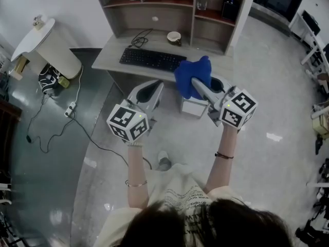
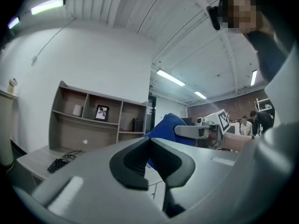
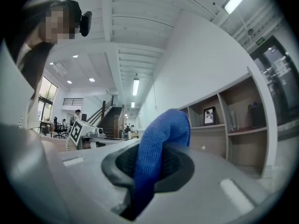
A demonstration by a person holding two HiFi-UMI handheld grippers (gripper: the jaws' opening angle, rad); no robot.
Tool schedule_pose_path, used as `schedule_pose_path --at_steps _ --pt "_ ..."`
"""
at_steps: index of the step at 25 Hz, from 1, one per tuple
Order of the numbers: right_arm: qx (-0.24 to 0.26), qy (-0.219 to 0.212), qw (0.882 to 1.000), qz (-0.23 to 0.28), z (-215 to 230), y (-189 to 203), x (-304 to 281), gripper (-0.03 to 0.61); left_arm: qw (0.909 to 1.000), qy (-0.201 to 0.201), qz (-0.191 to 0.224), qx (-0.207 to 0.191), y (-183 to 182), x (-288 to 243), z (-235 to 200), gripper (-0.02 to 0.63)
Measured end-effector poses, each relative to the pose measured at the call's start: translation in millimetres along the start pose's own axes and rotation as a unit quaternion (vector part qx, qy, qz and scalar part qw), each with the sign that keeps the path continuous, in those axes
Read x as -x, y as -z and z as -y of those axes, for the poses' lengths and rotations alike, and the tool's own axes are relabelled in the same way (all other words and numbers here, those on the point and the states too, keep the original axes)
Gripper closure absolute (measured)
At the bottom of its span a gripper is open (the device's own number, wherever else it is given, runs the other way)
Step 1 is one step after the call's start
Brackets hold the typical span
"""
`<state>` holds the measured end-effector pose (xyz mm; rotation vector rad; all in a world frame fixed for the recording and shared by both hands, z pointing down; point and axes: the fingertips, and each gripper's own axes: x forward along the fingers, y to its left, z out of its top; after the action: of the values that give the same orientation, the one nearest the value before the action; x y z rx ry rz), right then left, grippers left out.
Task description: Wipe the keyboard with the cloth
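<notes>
Right gripper [image 1: 198, 85] is held up in the air in front of the person, and its jaws are squeezed tight on the blue cloth [image 1: 193, 72]. In the right gripper view the cloth [image 3: 163, 129] sticks up from between the two dark pads of the right gripper [image 3: 148, 168] and flops over at the top. Left gripper [image 1: 153, 86] is up in the air just beside it. Its jaws [image 2: 152, 157] are pressed together with nothing between them.

Past both grippers stands a big grey desk [image 1: 110, 56] with shelves on top. A tall white bin [image 1: 54, 44] stands on the floor to the left of the desk.

A black keyboard [image 1: 152, 59] lies flat near the front edge of the desk. The cloth is up above the floor, near the right end of the keyboard, and is not touching it. A black cord runs from the back of the keyboard. A small round cup [image 1: 174, 36] sits on the desk behind the keyboard. A white power strip [image 1: 70, 108] lies on the floor by the bin.
</notes>
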<state>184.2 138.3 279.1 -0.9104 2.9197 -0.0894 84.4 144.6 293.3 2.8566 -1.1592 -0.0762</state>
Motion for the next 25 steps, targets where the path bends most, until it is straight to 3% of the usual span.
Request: schedule_pose_path --at_steps 25 --pt "-0.005 0.063 0.998 0.001 44 13 -64 0.526 0.9981 0.057 -0.023 -0.005 13 -35 -81 0.617"
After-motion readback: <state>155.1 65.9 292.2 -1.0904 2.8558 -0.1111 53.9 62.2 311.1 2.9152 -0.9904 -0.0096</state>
